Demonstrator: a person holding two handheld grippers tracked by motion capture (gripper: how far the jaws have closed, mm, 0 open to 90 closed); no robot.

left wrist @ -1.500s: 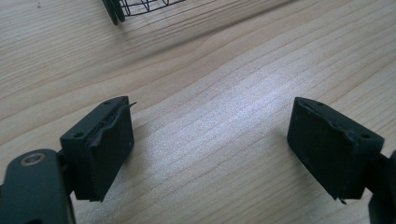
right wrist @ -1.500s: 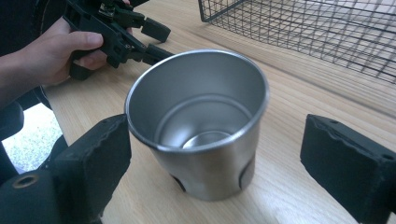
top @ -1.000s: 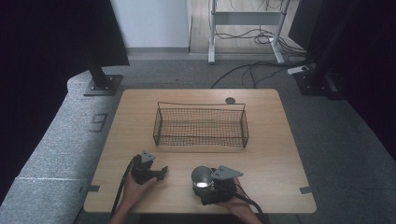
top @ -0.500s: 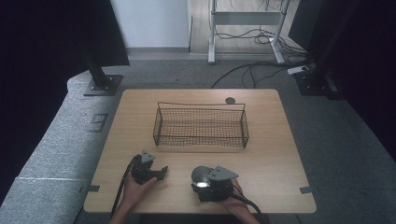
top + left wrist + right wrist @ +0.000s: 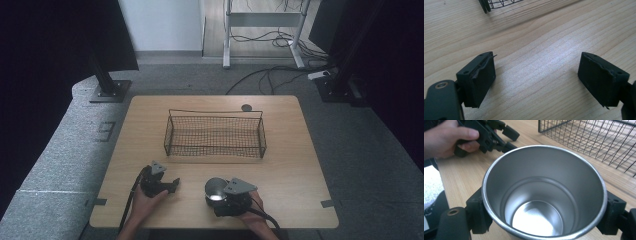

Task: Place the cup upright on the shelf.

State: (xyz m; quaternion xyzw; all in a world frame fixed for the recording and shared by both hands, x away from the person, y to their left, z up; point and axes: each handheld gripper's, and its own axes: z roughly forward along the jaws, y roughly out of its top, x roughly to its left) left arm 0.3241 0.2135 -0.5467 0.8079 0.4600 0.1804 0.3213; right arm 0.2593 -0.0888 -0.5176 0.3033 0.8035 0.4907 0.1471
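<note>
R gripper (image 5: 544, 216) has just been closing, now clamping the round polished steel cup (image 5: 544, 192) at table's near edge. L gripper (image 5: 536, 80) sitting open, empty. Advise: be lifting cup straight, clearing black wire basket (image 5: 215, 135) rim.

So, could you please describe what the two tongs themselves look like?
Both the left tongs and the right tongs are black, each topped by a grey three-cornered plate and trailing a black cable. Their jaws are blocky, with flat black pads and a brass-coloured screw at the base.
</note>
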